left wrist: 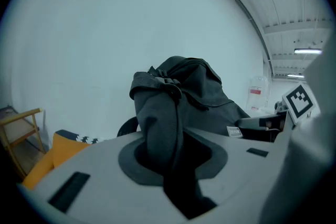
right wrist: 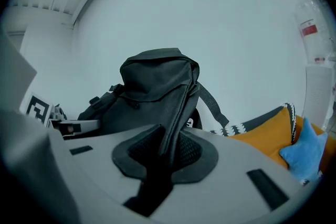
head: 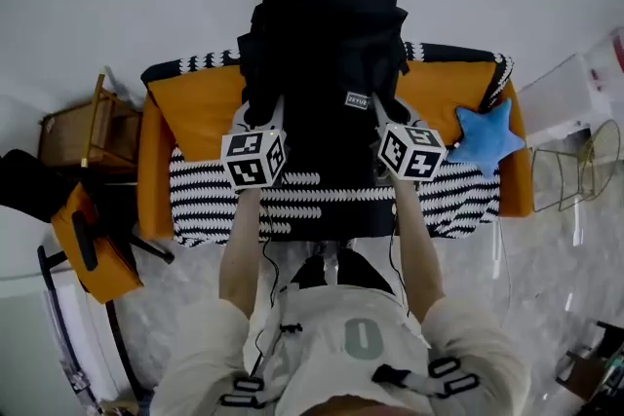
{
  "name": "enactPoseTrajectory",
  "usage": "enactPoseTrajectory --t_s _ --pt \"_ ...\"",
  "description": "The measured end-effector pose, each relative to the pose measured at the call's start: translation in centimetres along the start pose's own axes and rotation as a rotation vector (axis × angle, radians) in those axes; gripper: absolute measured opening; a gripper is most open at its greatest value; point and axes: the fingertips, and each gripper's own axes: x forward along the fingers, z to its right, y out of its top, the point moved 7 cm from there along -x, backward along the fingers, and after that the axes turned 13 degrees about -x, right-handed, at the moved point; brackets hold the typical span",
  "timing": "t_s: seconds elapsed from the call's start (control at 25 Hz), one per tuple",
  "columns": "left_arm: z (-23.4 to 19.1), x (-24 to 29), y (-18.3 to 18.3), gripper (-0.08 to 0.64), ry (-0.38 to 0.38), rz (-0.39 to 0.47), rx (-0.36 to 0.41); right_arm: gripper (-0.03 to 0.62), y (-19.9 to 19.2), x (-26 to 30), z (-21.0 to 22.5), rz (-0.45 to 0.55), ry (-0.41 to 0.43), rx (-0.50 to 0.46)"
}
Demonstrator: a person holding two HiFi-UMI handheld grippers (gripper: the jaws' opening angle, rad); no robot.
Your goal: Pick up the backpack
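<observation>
A black backpack (head: pixel 327 44) hangs raised in front of me, above an orange sofa (head: pixel 200 107). My left gripper (head: pixel 265 125) is shut on the backpack's left shoulder strap (left wrist: pixel 163 128), which runs down between its jaws. On the other side my right gripper (head: pixel 388 125) is shut on the right shoulder strap (right wrist: pixel 176 113). Each gripper view shows the bag's dark bulk (right wrist: pixel 152 86) just beyond the jaws, with the white wall behind it. The bag's lower part is hidden behind the marker cubes in the head view.
A black-and-white striped blanket (head: pixel 322 200) drapes the sofa's seat and front. A blue star cushion (head: pixel 487 139) lies on the sofa's right end. A wooden chair (head: pixel 83 132) and an orange bag (head: pixel 93 244) stand at the left, a wire-frame stand (head: pixel 575 166) at the right.
</observation>
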Motion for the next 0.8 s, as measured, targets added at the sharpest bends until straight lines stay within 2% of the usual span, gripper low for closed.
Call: enactPoseTrajectory --t_s 0.12,0.36,0.64,0.8 --pt "2.0 -3.7 2.5 0.098 -0.008 0.059 0.030 0.075 3.3 -3.8 -1.5 0.041 -0.007 -0.026" --pt "4.8 -10.2 3.6 0.098 0.025 0.147 0.050 0.077 5.6 -9.2 -3.8 0.105 0.024 -0.085" --pt "6.2 -14.0 2.1 0.100 0.051 0.220 0.055 0.078 4.8 -12.5 -5.1 0.166 0.034 -0.133" --pt "6.4 -14.5 1.0 0.100 0.050 0.246 0.071 0.078 3.9 -13.5 -5.3 0.190 0.030 -0.142"
